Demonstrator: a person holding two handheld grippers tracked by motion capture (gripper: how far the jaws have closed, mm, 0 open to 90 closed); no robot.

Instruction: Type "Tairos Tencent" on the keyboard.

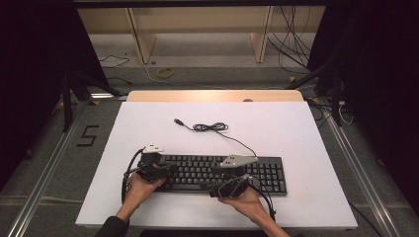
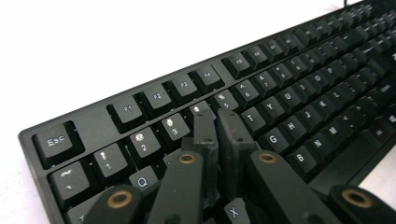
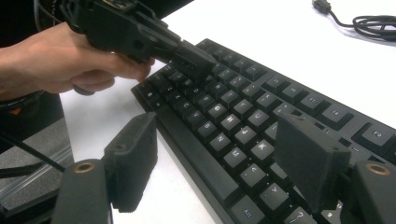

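We find the keyboard (image 1: 222,174) lying at the near middle of the white table (image 1: 296,128), left gripper (image 2: 217,122) jaws closed on its keys, right gripper (image 3: 224,158) jaws wide apart; excess downward pressure risks dislodging keycaps

High view: fixed cam above person's side, looks fwd and down; takes in whole table (image 1: 296,128), floor and shelf legs beyond. Far off, so keyboard (image 1: 269,173) is small, low in centre.

Left gripper view: rides left gripper (image 2: 217,123), v. close, low over keyboard's (image 2: 289,84) Esc end, looks along key rows toward far end.

Right gripper view: rides right gripper (image 3: 215,163), close, at keyboard's (image 3: 243,112) near edge, faces back toward the left hand (image 3: 60,60).

Shared: keyboard in all three; left gripper (image 3: 187,58) in high and right gripper views; cable (image 3: 373,21) in right gripper view, cable (image 1: 210,127) in high view.
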